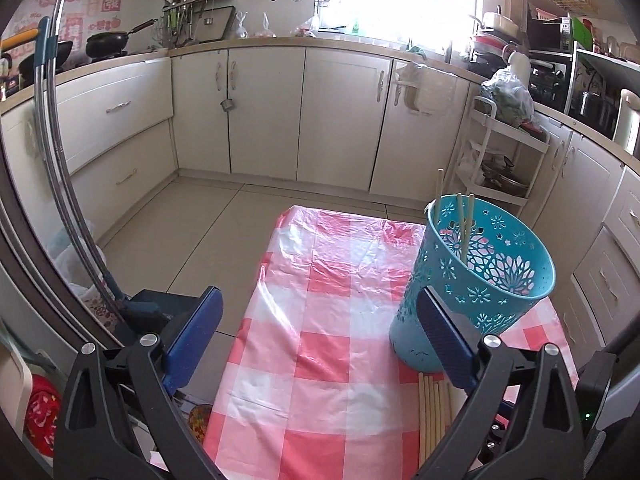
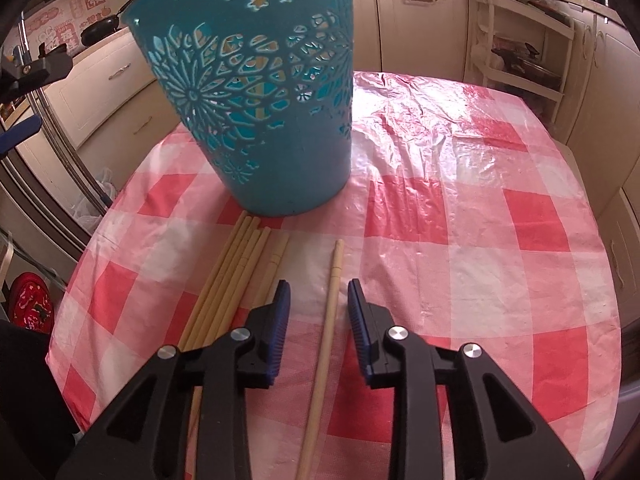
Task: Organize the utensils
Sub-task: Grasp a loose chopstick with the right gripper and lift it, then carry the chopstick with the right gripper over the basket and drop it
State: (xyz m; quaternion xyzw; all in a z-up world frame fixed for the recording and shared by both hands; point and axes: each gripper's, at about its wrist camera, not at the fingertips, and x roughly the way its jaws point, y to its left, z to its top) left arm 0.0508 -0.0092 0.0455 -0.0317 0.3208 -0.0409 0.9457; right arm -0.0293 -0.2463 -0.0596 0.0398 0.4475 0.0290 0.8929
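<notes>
A teal cut-out basket (image 1: 480, 280) (image 2: 256, 100) stands upright on the table with the red-and-white checked cloth (image 1: 320, 360) (image 2: 480, 240). Three wooden chopsticks (image 1: 464, 224) lean inside it. Several more chopsticks (image 1: 434, 412) (image 2: 236, 272) lie bundled on the cloth in front of the basket. One single chopstick (image 2: 336, 264) lies apart, to the right of the bundle. My right gripper (image 2: 318, 286) hangs low over it, jaws open on either side, pads clear of the wood. My left gripper (image 1: 320, 300) stands wide open and empty, left of the basket.
Cream kitchen cabinets (image 1: 264, 112) ring the tiled floor beyond the table. A white trolley (image 1: 500, 152) (image 2: 520, 40) with pots stands at the table's far right. A fridge with long metal handles (image 1: 52, 160) is at the left, with a red bag (image 1: 40, 416) below.
</notes>
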